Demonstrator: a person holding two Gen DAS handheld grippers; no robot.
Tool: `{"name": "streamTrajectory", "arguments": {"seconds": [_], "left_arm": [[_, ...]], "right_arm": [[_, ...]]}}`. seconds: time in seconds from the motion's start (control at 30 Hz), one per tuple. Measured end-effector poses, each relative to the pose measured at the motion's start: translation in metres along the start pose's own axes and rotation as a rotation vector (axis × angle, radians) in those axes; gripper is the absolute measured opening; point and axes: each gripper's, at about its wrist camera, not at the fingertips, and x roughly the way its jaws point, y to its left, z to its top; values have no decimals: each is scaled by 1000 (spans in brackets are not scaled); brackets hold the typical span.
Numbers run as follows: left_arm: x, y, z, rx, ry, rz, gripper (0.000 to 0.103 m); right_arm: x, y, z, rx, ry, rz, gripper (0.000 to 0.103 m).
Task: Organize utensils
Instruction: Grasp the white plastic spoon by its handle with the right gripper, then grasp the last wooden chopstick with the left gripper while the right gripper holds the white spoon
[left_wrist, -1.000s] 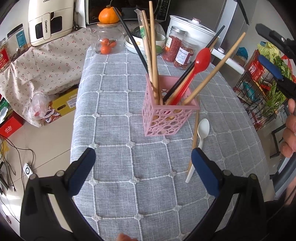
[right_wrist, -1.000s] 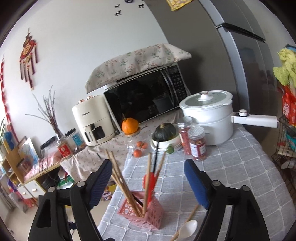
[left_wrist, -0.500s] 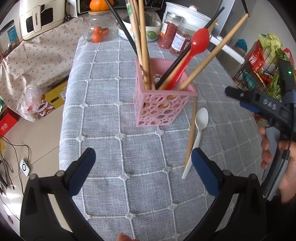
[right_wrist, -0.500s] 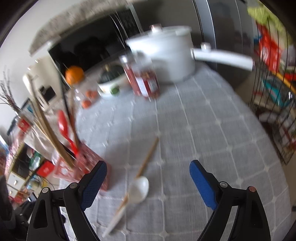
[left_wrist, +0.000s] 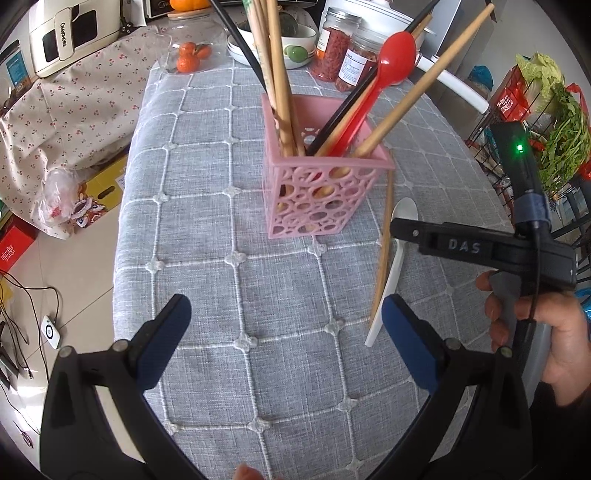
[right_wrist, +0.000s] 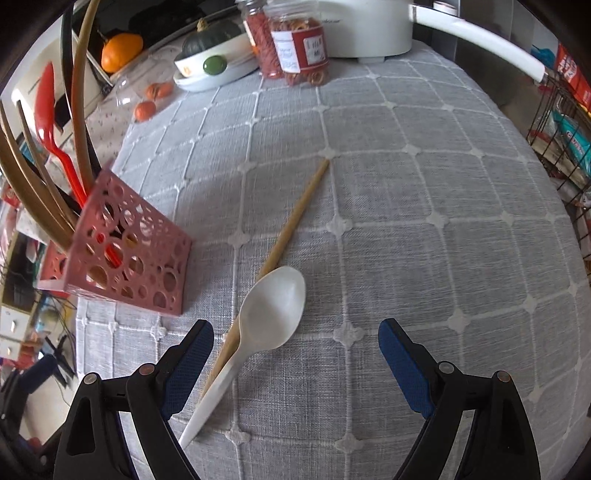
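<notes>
A pink perforated holder (left_wrist: 325, 192) (right_wrist: 122, 254) stands on the grey checked tablecloth (left_wrist: 207, 206), holding a red spoon (left_wrist: 391, 59), several wooden chopsticks and a black one. To its right a white spoon (right_wrist: 269, 314) (left_wrist: 400, 254) lies on the cloth beside a single wooden chopstick (right_wrist: 295, 214) (left_wrist: 384, 251). My right gripper (right_wrist: 295, 354) hangs open just above the white spoon, whose handle runs past its left finger. My left gripper (left_wrist: 284, 332) is open over bare cloth in front of the holder, with nothing between its fingers.
At the table's far end stand two jars (right_wrist: 295, 40), a white pot with a long handle (right_wrist: 476, 44), a bowl with a squash (right_wrist: 218, 55) and small oranges (left_wrist: 188, 59). A wire rack with greens (left_wrist: 554, 122) is right of the table. The floor drops off at the left edge.
My right gripper tipped from facing the back wall to facing down and sank toward the white spoon. In the left wrist view it came in from the right. The left gripper barely moved.
</notes>
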Motion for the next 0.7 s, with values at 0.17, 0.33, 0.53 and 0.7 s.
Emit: {"name": "streamTrajectory", "arguments": {"seconds": [0.17, 0.33, 0.53, 0.7], "left_arm": [[1, -4, -1, 7, 3, -8, 102], [0, -17, -3, 50, -13, -17, 102], [1, -45, -6, 138, -3, -27, 102], [8, -79, -3, 214, 42, -30, 102]], "right_arm": [[7, 12, -1, -73, -11, -48, 56], [7, 1, 1, -61, 14, -4, 9], [-9, -31, 5, 16, 17, 45, 6], [-35, -70, 4, 92, -30, 59, 6]]}}
